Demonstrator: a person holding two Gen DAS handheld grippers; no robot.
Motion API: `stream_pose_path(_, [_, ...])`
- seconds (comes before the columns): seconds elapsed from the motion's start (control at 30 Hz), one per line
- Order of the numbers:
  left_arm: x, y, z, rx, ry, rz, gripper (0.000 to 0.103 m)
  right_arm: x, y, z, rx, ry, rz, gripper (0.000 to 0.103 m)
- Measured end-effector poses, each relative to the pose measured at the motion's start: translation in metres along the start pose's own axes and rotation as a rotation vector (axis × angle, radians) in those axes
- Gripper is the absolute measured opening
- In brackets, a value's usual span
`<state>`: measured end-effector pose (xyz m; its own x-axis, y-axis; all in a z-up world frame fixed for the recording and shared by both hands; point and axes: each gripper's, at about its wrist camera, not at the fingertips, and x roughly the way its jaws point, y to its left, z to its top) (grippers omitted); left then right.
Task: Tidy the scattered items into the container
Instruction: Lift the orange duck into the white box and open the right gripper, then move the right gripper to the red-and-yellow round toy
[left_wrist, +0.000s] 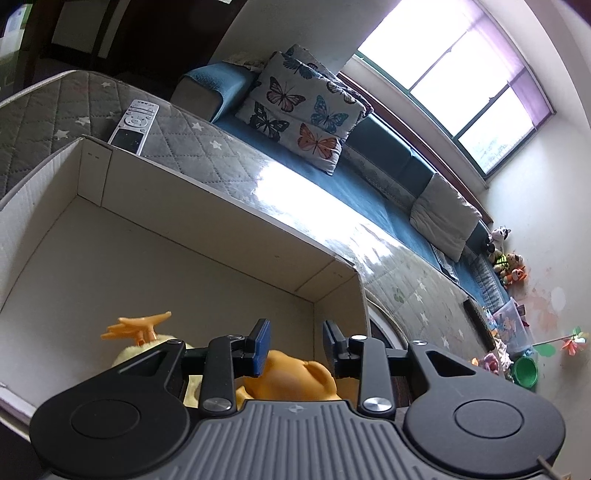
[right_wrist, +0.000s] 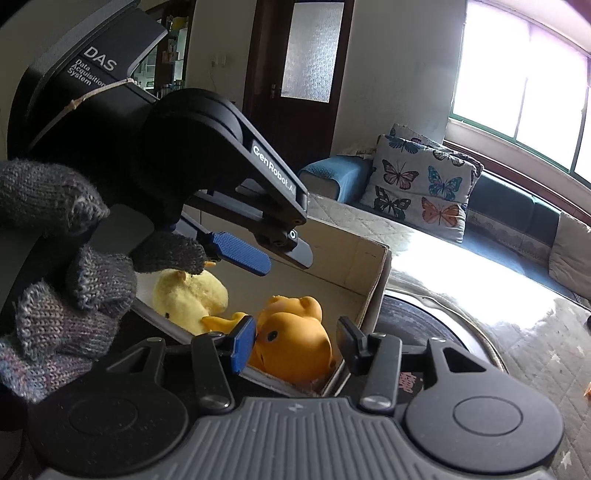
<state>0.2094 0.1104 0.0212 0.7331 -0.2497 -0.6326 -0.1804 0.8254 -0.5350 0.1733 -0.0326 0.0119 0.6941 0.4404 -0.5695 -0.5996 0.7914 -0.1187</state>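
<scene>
An open cardboard box (left_wrist: 221, 229) stands on the table; it also shows in the right wrist view (right_wrist: 373, 284). Inside lie an orange rubber toy (left_wrist: 291, 376) and a pale yellow plush chick with orange feet (left_wrist: 147, 328). Both show in the right wrist view too, the orange toy (right_wrist: 295, 332) beside the chick (right_wrist: 188, 295). My left gripper (left_wrist: 295, 347) is open and empty, hovering over the orange toy inside the box. It appears in the right wrist view (right_wrist: 255, 254), held by a gloved hand. My right gripper (right_wrist: 295, 343) is open and empty at the box's near edge, above the orange toy.
A remote control (left_wrist: 135, 123) lies on the grey quilted table cover (left_wrist: 207, 155) behind the box. A blue sofa with a butterfly cushion (left_wrist: 299, 110) runs under the window. Toys and a green bucket (left_wrist: 526, 371) sit in the far corner. A dark round object (right_wrist: 417, 325) lies beside the box.
</scene>
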Motion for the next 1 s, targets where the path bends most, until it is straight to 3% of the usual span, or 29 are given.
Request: stream_pose_path(1.0, [-0.052,-0.030,-0.064,0.107,0.014,-0.008,0.035,-0.066,-0.005,-0.040,0.032,-0.035,-0.047,0.075])
